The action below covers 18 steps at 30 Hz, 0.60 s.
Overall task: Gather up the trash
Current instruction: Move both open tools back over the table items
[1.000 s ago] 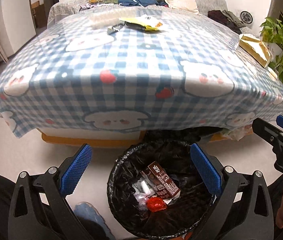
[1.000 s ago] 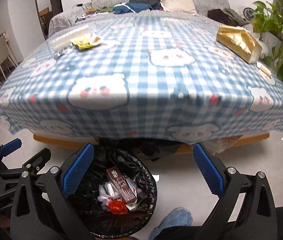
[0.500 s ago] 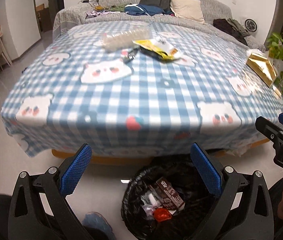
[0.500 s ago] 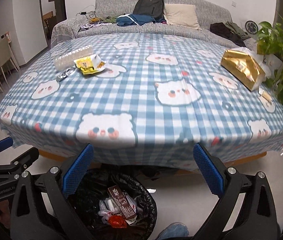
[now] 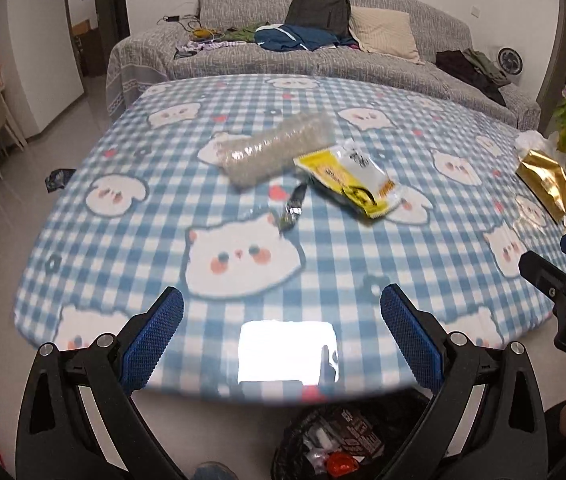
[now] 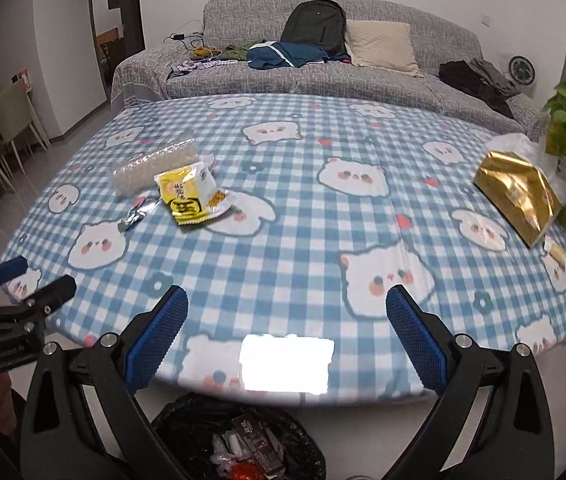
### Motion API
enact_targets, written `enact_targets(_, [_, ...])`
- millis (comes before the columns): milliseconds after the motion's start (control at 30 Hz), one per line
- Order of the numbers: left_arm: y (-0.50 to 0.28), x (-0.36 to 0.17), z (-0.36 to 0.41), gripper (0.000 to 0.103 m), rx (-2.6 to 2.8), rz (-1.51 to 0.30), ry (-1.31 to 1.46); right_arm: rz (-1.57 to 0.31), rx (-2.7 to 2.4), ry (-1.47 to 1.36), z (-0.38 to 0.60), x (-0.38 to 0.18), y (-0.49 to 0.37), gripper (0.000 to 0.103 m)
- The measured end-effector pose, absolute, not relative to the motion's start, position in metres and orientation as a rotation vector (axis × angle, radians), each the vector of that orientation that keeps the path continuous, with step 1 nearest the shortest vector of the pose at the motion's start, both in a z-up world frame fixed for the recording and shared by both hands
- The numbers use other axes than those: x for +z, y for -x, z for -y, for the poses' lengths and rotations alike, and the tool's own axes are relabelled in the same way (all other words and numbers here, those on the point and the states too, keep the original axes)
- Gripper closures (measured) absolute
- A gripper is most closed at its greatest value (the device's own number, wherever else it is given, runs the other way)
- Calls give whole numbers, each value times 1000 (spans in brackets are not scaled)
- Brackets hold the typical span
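Trash lies well ahead of both grippers on the checked tablecloth: a yellow snack wrapper, a clear plastic bag touching it, and a small foil scrap. Left gripper and right gripper gape wide, holding nothing, with the bin below them.

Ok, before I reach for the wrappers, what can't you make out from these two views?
- Trash bin: both views cut it off at the bottom edge, so how full it is stays unclear.
- Small silver wrapper: motion blur in the left view, tiny in the right.
- Yellow packet: print too small to read.
- Glare patch: washes out the tablecloth's near edge.
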<state>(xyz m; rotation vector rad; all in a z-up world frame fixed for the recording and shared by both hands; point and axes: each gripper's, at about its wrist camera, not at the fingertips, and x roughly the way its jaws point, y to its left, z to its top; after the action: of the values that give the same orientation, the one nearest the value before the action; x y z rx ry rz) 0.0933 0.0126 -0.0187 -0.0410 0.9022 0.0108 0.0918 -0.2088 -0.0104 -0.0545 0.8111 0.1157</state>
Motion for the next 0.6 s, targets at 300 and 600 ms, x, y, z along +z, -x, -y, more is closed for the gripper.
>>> enact_targets(300, [-180,-20,-31,6,-61,-924,31,-818,190,111,181,-13,-155,7])
enact_targets(600, [-254,-44,-44,8,-124,-979,-10,-860,279,124,148,-33,-205,7])
